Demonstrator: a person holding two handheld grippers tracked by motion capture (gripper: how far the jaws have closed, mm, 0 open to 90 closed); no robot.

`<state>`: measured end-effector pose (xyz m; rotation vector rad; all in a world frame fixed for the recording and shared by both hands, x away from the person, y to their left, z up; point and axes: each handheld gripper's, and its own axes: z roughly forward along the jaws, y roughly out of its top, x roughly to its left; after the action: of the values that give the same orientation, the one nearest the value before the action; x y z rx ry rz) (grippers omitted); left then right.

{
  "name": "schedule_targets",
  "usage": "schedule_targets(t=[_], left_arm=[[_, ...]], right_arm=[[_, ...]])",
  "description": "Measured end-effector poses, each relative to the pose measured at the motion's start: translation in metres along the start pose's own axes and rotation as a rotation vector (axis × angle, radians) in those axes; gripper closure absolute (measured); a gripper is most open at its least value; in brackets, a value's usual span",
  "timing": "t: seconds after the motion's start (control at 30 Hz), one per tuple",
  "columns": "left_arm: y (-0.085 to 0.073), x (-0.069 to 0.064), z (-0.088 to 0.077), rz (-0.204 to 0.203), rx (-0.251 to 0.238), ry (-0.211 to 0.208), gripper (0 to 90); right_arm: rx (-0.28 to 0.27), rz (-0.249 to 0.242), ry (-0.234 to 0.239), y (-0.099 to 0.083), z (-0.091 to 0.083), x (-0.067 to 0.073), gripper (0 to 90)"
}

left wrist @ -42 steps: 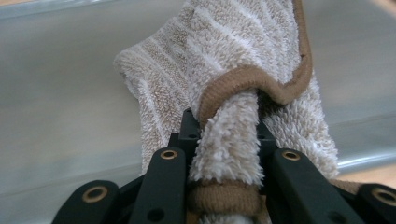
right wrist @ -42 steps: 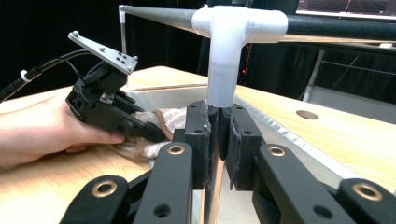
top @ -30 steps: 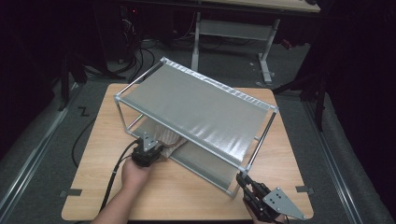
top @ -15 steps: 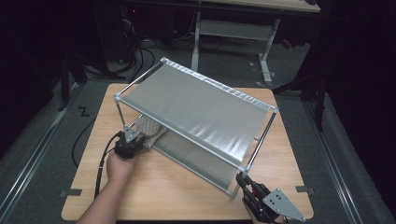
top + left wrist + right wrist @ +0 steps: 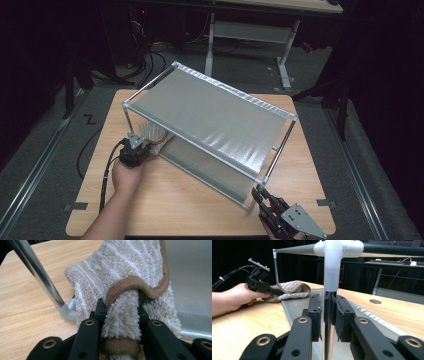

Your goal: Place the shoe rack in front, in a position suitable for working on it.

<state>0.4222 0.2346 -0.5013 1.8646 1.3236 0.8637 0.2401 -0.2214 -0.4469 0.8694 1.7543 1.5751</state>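
The left gripper [image 5: 141, 146] clamps a folded towel [image 5: 152, 135] at the rack's [image 5: 215, 112] left end, by the lower shelf; the right gripper [image 5: 263, 198], jaws just easing apart, straddles the rack's near corner post [image 5: 327, 322], pads barely clear
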Motion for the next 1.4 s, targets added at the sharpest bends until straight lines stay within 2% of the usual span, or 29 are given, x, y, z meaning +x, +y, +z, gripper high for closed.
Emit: schedule_targets(t=[0.13,0.33,0.53,0.67,0.77,0.83,0.9,0.97,1.03,1.17,1.4], left_arm=[[0.005,0.004,0.004,0.001,0.013,0.009,72.6],[0.005,0.004,0.006,-0.003,0.019,0.002,72.6],[0.005,0.002,0.007,0.018,0.026,-0.001,72.6],[0.006,0.007,0.009,0.008,0.027,0.023,72.6],[0.006,0.008,0.01,0.007,0.026,0.063,72.3],[0.006,0.01,0.011,-0.009,0.02,0.084,71.9],[0.006,0.012,0.012,-0.026,0.021,0.081,71.8],[0.007,0.01,0.012,-0.012,0.03,0.072,72.1],[0.008,0.005,0.012,-0.01,0.03,0.049,72.4],[0.01,-0.013,0.01,0.027,0.031,-0.019,72.7],[0.015,-0.061,0.008,0.106,0.028,-0.126,72.7]], right_arm=[[0.003,0.004,-0.002,0.0,-0.001,-0.001,80.5],[0.003,-0.001,-0.003,0.0,0.0,-0.001,80.7],[0.001,0.004,-0.001,0.0,0.0,-0.001,80.8],[0.004,0.002,0.007,0.0,0.001,0.0,80.8],[0.002,-0.003,0.012,0.0,0.002,0.001,80.8],[0.001,0.0,0.013,0.0,0.002,0.001,80.8],[0.001,-0.004,0.013,0.0,0.002,0.001,80.8],[0.001,-0.002,0.014,0.0,0.003,0.001,80.8],[0.002,-0.004,0.013,0.0,0.003,0.001,80.8],[0.003,-0.003,0.012,0.0,0.003,0.001,80.8],[0.005,-0.001,0.012,0.0,0.003,0.001,80.8]])
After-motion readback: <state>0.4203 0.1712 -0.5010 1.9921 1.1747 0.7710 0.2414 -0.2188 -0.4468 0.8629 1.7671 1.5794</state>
